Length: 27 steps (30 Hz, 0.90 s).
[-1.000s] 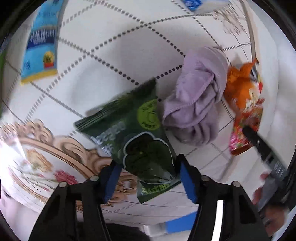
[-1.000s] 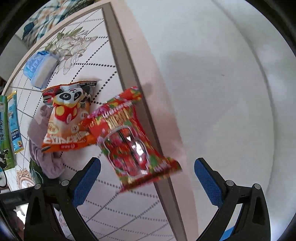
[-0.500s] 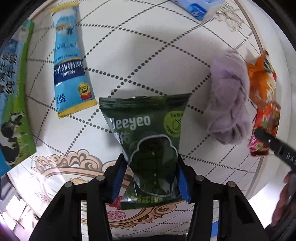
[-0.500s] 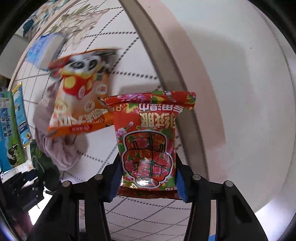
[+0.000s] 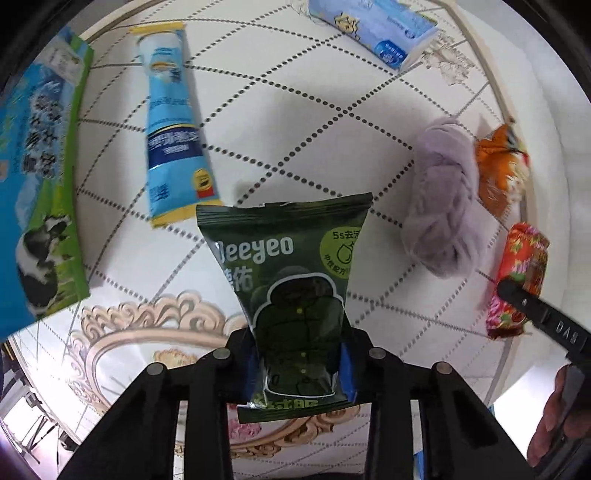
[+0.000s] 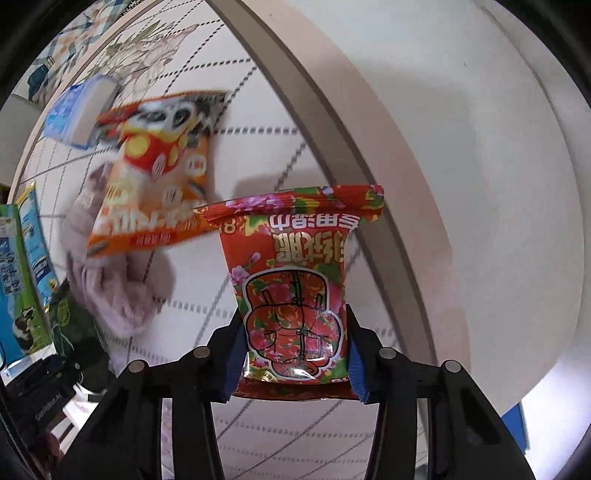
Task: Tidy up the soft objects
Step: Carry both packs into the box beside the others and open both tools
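My left gripper point(image 5: 300, 362) points down over the patterned table and its jaws are closing, with the pads pressed on the lower part of a dark green packet point(image 5: 288, 266) that is raised off the table. My right gripper point(image 6: 295, 354) is also closing, its blue pads clamped on the sides of a red floral packet point(image 6: 295, 258) near the table's edge. In the left wrist view that red packet point(image 5: 521, 266) appears at the far right. A crumpled purple cloth point(image 5: 441, 199) and an orange panda packet point(image 6: 159, 173) lie between the two grippers.
A blue tube-shaped packet point(image 5: 173, 129) and a green and blue milk bag point(image 5: 37, 184) lie at the left, and a blue tissue pack point(image 5: 373, 33) lies at the far side. The table's rim point(image 6: 332, 147) runs beside the red packet, with pale floor beyond. A hand point(image 5: 561, 417) holds the right gripper.
The left gripper closed tighter on the green packet and rose with it. The right gripper went from wide open around the red packet to clamped on it.
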Motion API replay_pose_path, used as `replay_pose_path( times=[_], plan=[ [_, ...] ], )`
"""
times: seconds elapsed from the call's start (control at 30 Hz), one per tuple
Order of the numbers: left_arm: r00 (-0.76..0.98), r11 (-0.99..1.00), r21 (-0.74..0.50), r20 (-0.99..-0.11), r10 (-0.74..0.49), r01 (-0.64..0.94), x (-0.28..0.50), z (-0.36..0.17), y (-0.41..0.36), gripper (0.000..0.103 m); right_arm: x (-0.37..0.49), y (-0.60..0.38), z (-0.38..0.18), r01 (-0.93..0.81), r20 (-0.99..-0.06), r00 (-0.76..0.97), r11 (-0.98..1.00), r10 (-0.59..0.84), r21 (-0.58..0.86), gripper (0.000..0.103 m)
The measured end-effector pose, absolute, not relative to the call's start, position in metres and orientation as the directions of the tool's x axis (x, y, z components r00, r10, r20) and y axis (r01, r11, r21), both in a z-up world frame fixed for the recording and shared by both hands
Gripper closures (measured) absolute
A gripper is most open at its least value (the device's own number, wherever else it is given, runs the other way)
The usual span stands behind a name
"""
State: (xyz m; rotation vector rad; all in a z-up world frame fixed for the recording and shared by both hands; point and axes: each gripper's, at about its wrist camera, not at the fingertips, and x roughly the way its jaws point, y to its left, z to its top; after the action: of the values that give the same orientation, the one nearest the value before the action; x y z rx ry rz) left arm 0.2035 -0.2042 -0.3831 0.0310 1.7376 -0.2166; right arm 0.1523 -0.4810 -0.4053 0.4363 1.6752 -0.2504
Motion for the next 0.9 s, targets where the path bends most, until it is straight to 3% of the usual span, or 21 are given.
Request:
replay_pose_path(
  times=[0.27,0.53,0.7,0.9],
  plan=[
    [-0.101,0.963,-0.215,-0.975,-0.2,0.165,0.183,-0.318,-0.176,0.073,0.122,-0.427,-0.353,0.402,-0.962,-0.013,0.882,0.273,0.245,0.055],
    [0.058,0.957,-0.263,-0.961,-0.271,0.118,0.183,-0.234,-0.083,0.073,0.146,-0.32,-0.281,0.258,-0.92,0.075,0.884,0.384,0.39,0.055],
    [0.162,0.974,-0.22,-0.96,-0.227,0.062,0.2,-0.195,-0.001,0.073,0.171,-0.246,-0.238,0.12,-0.898,0.115,0.891,0.425,0.438,0.055],
    [0.223,0.995,-0.098,-0.971,-0.089,-0.032,0.238,-0.185,0.101,0.073,0.227,-0.142,-0.216,0.002,-0.904,0.139,0.913,0.405,0.409,0.055]
  ],
)
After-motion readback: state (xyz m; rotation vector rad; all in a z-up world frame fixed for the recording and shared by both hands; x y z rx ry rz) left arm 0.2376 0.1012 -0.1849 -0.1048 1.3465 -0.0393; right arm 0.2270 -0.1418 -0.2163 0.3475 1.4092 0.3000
